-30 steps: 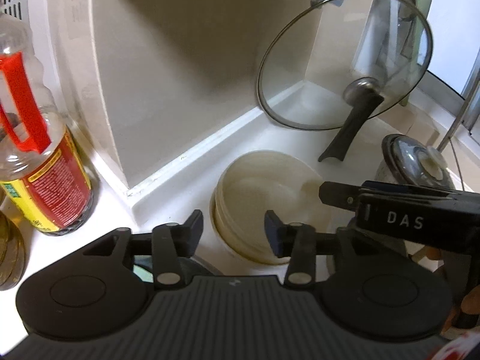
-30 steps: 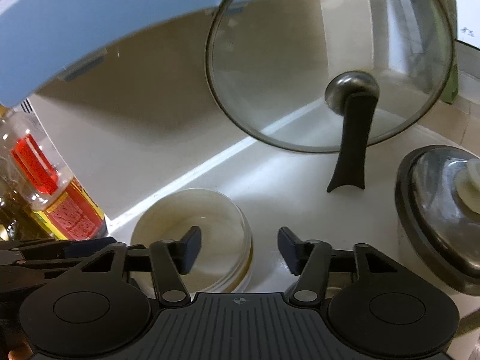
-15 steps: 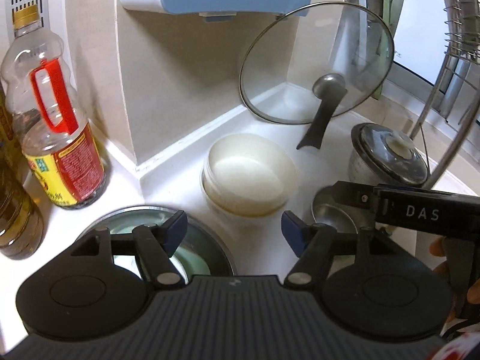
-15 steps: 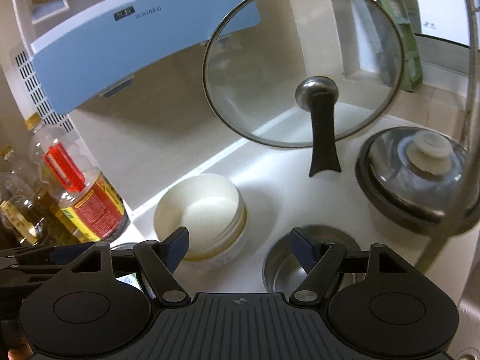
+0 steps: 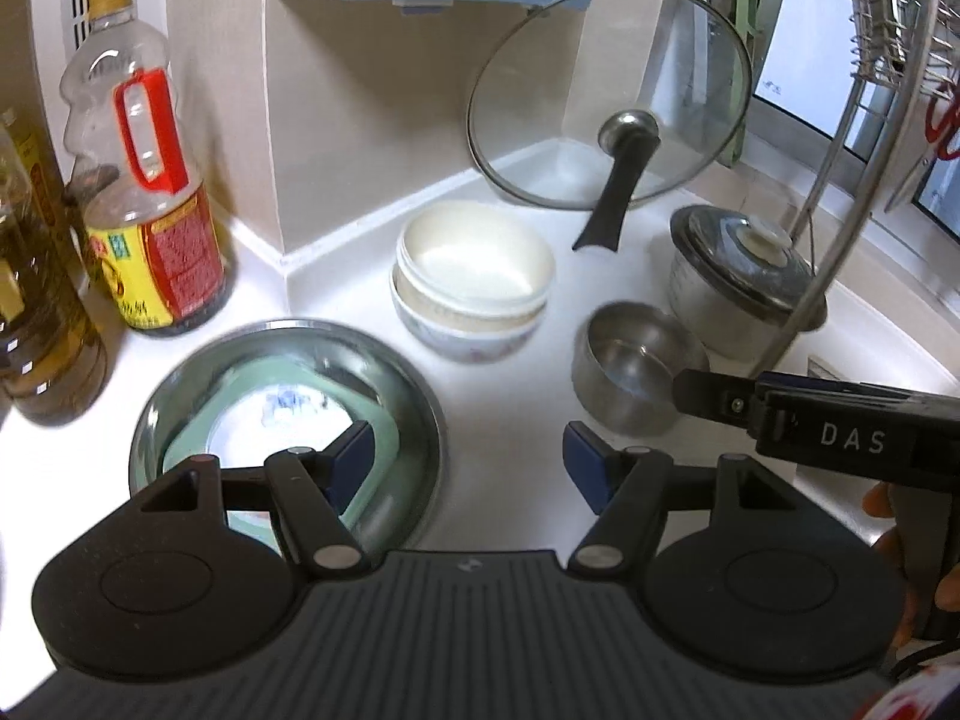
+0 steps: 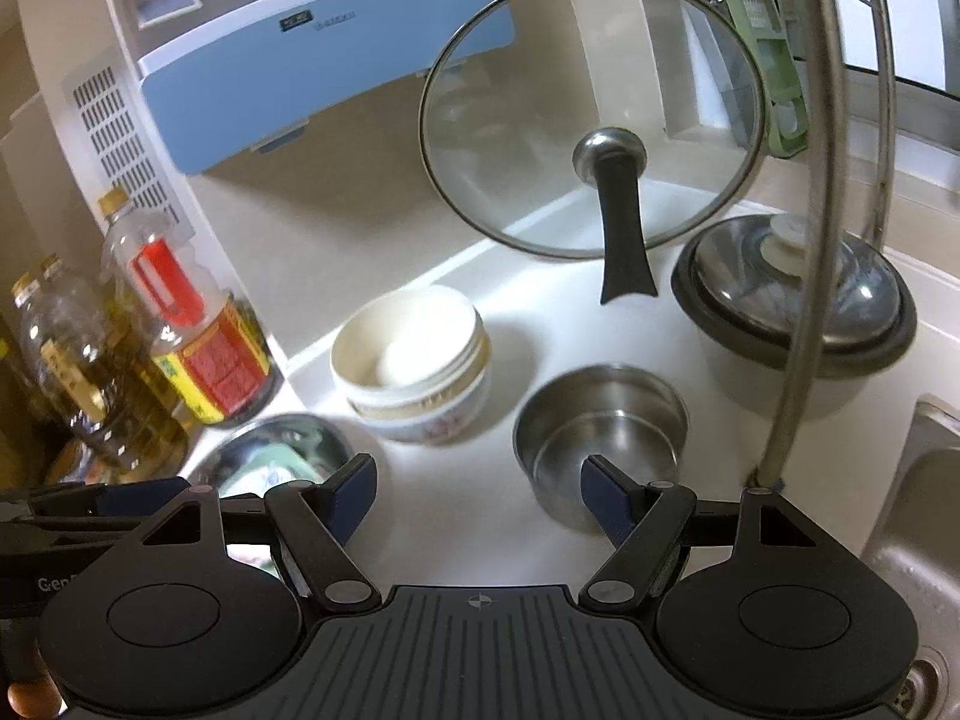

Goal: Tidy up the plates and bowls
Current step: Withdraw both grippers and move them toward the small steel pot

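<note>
A stack of cream bowls [image 5: 474,285] stands on the white counter near the back wall; it also shows in the right wrist view [image 6: 414,360]. A wide steel basin [image 5: 288,402] holding a pale green plate [image 5: 270,414] sits front left. A small steel bowl [image 5: 636,366] sits to the right, also in the right wrist view [image 6: 600,432]. My left gripper [image 5: 468,462] is open and empty above the counter, its left finger over the basin. My right gripper [image 6: 480,495] is open and empty, its right finger over the steel bowl.
A glass lid [image 5: 606,102] leans in the corner. A lidded steel pot [image 5: 744,276] stands at the right beside a rack leg [image 6: 804,240]. Oil bottles [image 5: 150,222] stand at the left. A sink [image 6: 924,510] lies at the far right.
Both grippers have drawn back and up from the cream bowls and their jaws have opened wider. The basin, steel bowl and pot have come into view.
</note>
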### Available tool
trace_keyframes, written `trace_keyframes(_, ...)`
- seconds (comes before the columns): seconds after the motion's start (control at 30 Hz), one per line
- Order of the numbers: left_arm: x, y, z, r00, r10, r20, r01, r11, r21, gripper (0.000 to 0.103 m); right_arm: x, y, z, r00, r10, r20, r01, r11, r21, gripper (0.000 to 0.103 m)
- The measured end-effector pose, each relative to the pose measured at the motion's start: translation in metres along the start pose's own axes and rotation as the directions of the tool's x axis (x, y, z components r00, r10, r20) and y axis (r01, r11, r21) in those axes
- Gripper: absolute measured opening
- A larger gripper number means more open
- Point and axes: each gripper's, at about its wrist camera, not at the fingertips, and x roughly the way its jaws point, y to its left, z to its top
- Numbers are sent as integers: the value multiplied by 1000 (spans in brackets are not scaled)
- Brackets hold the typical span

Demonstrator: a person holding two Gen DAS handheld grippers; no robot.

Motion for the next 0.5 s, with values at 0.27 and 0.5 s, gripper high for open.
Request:
trace_keyframes(0.27, -14, -12, -28, 1000, 11, -27, -12, 1000, -20, 67, -17, -10, -28, 999, -1, -48, 1, 1000, 4, 75)
trace_keyframes(0.5, -24, -21, -45, 999, 17, -44, -19, 999, -32, 67, -32, -16, -43, 997, -11, -74, 10, 1000, -13, 75)
